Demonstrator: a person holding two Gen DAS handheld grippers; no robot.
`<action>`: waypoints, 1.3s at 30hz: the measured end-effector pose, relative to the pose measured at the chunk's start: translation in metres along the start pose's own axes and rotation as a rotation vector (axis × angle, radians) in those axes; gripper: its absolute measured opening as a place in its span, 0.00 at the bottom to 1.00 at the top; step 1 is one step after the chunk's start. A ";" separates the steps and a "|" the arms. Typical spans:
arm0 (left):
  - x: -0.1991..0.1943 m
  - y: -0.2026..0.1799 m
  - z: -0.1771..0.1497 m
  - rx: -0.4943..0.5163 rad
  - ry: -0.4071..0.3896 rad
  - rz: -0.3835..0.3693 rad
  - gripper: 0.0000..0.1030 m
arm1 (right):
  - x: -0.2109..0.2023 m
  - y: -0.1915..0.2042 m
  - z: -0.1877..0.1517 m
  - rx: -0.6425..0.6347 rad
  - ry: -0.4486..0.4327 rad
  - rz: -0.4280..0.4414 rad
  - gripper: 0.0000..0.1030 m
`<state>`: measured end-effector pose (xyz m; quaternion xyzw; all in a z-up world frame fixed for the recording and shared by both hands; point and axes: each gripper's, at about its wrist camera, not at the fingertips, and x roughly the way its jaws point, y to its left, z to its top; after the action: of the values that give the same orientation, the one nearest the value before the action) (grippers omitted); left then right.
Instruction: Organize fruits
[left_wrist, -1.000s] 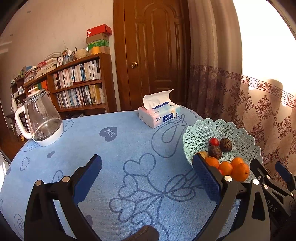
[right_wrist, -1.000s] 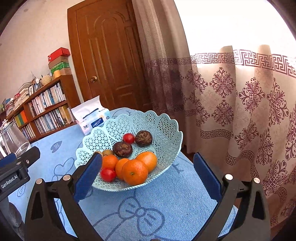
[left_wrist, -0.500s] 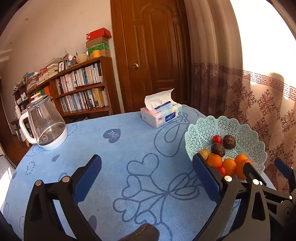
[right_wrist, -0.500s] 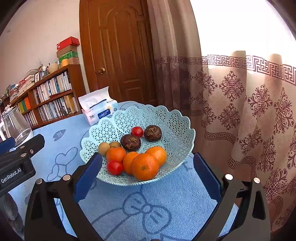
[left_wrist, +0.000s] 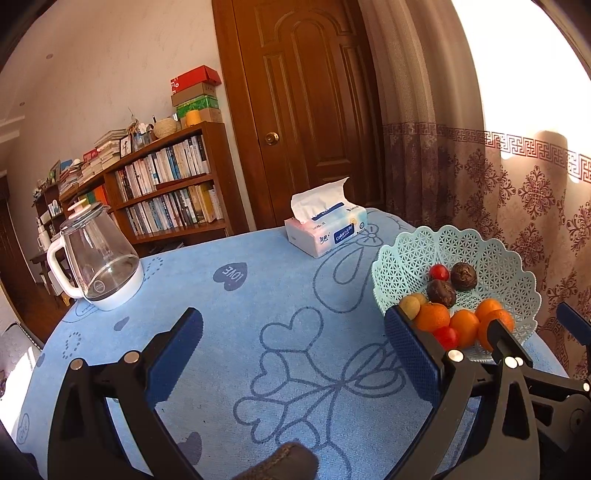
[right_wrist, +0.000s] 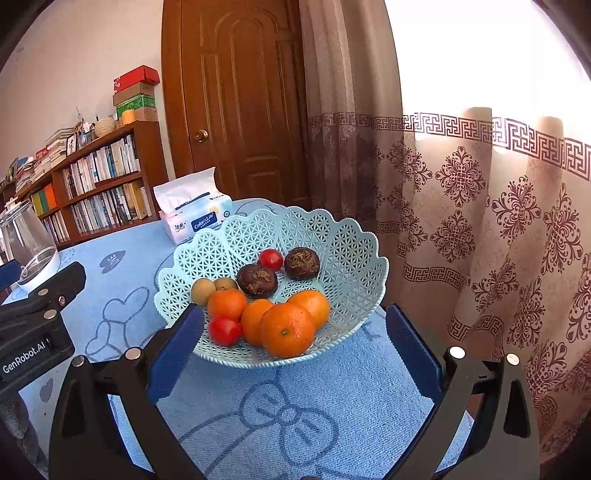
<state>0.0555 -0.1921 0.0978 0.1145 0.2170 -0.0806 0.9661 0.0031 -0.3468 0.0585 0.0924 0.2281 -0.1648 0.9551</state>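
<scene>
A pale green lattice fruit basket (right_wrist: 343, 236) stands on the blue tablecloth and holds several oranges (right_wrist: 286, 330), two red tomatoes (right_wrist: 223, 330), two dark brown fruits (right_wrist: 256, 280) and two small tan fruits (right_wrist: 202, 291). My right gripper (right_wrist: 293, 345) is open and empty, just in front of the basket. My left gripper (left_wrist: 293, 350) is open and empty over the bare cloth, left of the basket (left_wrist: 491, 254). The basket fruit also shows in the left wrist view (left_wrist: 432, 317).
A tissue box (left_wrist: 325, 232) sits behind the basket. A glass kettle (left_wrist: 98, 258) stands at the far left of the table. The table's right edge (right_wrist: 424, 332) runs beside a patterned curtain (right_wrist: 498, 221). A bookshelf (left_wrist: 166, 188) and wooden door (left_wrist: 306, 110) stand behind.
Both grippers have drawn back and lifted a little, so the basket sits slightly farther away in both views. Both stay open and empty.
</scene>
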 end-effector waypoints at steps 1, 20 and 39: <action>0.000 0.000 0.000 0.003 -0.002 0.005 0.95 | 0.001 0.000 0.000 0.002 0.004 -0.002 0.97; 0.000 -0.007 -0.004 0.051 -0.019 0.039 0.95 | 0.005 -0.004 -0.001 0.010 0.027 -0.023 0.97; -0.001 -0.010 -0.006 0.064 -0.007 0.021 0.95 | 0.006 -0.005 -0.001 0.013 0.028 -0.027 0.97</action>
<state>0.0505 -0.2002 0.0907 0.1472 0.2097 -0.0778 0.9635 0.0063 -0.3534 0.0544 0.0979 0.2418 -0.1778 0.9489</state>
